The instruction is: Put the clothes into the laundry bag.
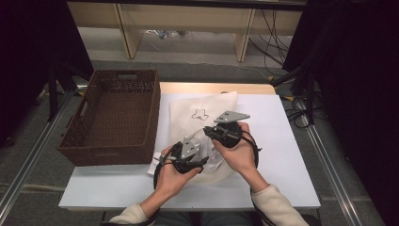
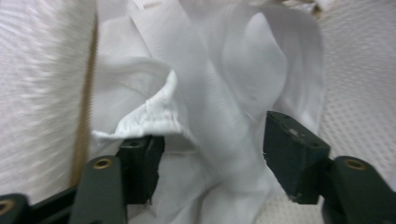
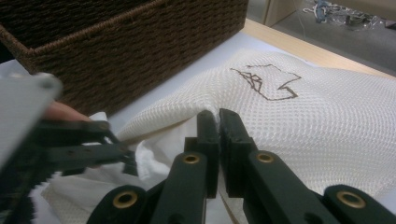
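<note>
Currently right gripper pinches mesh bag edge on table; left gripper spread around white garment at bag mouth. Risk: unpinched garment slips back out.

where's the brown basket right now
In the high view the brown basket stands at the table's left edge, beside the white mesh bag.

Wicker basket blocks left, bare table right
</note>
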The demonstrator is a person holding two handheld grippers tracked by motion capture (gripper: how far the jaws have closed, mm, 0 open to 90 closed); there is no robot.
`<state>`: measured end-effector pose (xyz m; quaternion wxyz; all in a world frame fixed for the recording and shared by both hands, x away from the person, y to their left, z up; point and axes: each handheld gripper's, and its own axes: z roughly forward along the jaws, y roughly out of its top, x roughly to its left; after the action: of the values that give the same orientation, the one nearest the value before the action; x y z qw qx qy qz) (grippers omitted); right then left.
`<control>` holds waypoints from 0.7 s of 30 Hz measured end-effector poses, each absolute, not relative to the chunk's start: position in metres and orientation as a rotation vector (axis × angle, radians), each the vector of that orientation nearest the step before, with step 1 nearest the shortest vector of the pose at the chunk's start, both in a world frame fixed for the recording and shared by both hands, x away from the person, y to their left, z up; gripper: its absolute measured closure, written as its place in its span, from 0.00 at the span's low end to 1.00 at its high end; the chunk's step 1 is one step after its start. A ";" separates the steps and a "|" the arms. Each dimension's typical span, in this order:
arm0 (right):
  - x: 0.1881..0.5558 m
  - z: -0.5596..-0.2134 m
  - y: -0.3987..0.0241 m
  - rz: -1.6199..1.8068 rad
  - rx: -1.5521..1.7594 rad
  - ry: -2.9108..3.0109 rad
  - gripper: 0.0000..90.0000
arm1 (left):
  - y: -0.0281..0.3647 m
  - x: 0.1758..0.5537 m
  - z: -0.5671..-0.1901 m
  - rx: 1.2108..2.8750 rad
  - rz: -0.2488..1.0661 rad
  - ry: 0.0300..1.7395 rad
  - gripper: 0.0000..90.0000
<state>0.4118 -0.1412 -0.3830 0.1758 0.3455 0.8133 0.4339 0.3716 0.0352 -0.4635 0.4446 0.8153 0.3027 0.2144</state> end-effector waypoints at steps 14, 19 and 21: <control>0.413 -0.382 -0.143 1.224 0.987 2.300 0.99 | 0.046 0.337 -0.456 2.047 0.581 0.687 0.36; 0.413 -0.383 -0.142 1.224 0.989 2.309 0.98 | 0.041 0.343 -0.468 2.138 0.563 0.675 0.35; 0.414 -0.383 -0.143 1.226 0.971 2.311 0.98 | 0.040 0.344 -0.469 2.140 0.557 0.685 0.35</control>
<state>0.4140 -0.1429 -0.3829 0.1746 0.3425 0.8156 0.4325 0.3442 0.0400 -0.4690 0.4017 0.8466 0.2709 0.2202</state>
